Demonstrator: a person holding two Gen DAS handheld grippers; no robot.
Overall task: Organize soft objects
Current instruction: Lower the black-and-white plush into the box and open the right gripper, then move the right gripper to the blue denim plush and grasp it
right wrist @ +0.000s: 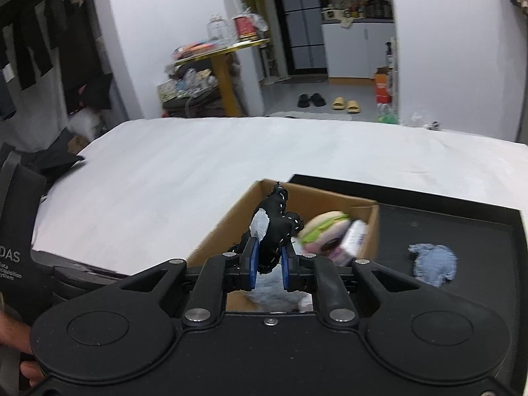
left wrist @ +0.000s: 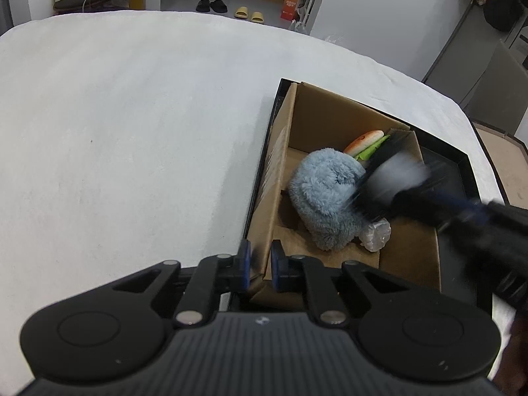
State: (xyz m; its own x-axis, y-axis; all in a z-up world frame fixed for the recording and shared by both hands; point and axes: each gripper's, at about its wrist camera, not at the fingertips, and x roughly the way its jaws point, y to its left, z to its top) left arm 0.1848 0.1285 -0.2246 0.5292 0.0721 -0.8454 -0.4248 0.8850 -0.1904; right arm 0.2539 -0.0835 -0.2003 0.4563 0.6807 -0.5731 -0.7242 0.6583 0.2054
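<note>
A brown cardboard box (left wrist: 283,151) sits in a black tray (left wrist: 462,178) on the white table. It holds a fluffy blue plush (left wrist: 326,198), a burger plush (left wrist: 364,142) and a small clear-wrapped item (left wrist: 376,236). My left gripper (left wrist: 260,260) is shut on the box's near left wall. My right gripper (right wrist: 269,262) is shut on a black plush with a white patch (right wrist: 275,227) and holds it over the box (right wrist: 227,227). The burger plush (right wrist: 325,227) shows blurred behind it. The right gripper also shows blurred in the left wrist view (left wrist: 389,181).
A blue fuzzy cloth (right wrist: 434,264) lies in the black tray (right wrist: 462,224) to the right of the box. The white table (left wrist: 132,132) spreads left and far. A black bag (right wrist: 19,231) sits at the table's left edge.
</note>
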